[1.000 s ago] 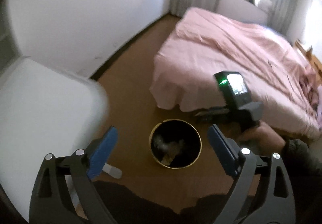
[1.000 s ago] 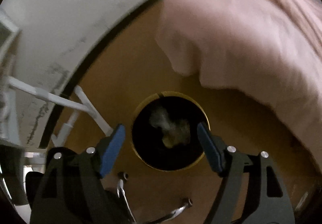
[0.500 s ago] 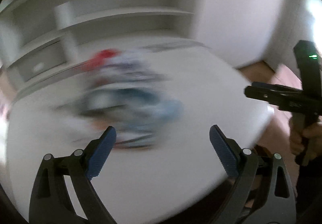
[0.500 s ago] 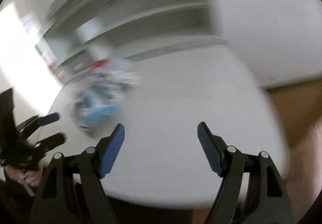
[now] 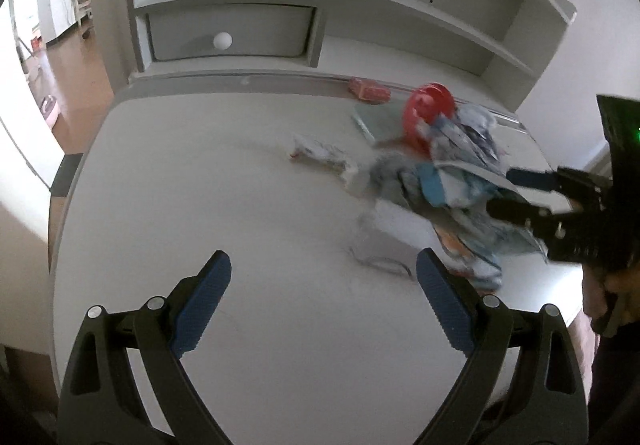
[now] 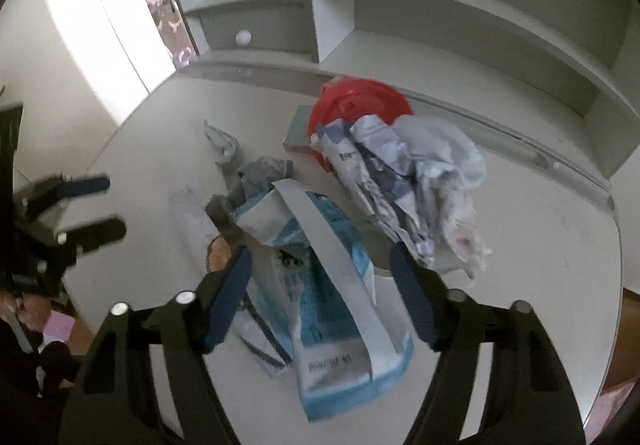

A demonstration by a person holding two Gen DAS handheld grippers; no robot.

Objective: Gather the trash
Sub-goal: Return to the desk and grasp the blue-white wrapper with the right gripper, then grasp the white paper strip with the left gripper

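Left gripper (image 5: 322,295): jaws spread wide and holding nothing, above a bare part of the white desk (image 5: 240,205), with the trash off to its right.
Right gripper (image 6: 322,293): jaws spread wide and holding nothing, hanging over the blue-and-white wrapper (image 6: 332,309); the wrapper shows between the blue pads, but touch cannot be told.
Trash pile (image 6: 360,205): heaped on the desk, toward its back and right side, near the shelf unit (image 5: 320,5).
Wrapper: torn open, nearest the right gripper, with a white strip draped over it.
Crumpled printed paper (image 6: 400,173): behind the wrapper, leaning against the red lid (image 6: 360,101).
Grey crumpled wads (image 6: 260,181): left of the wrapper, blurred, possibly tissue.
Twisted white scrap (image 5: 320,153): lies apart, left of the pile.
Pale green flat item (image 5: 376,121): under the red lid's edge.
Small red packet (image 5: 368,89): at the desk's back edge.
Drawer (image 5: 228,33): in the shelf unit, shut, with a round white knob.
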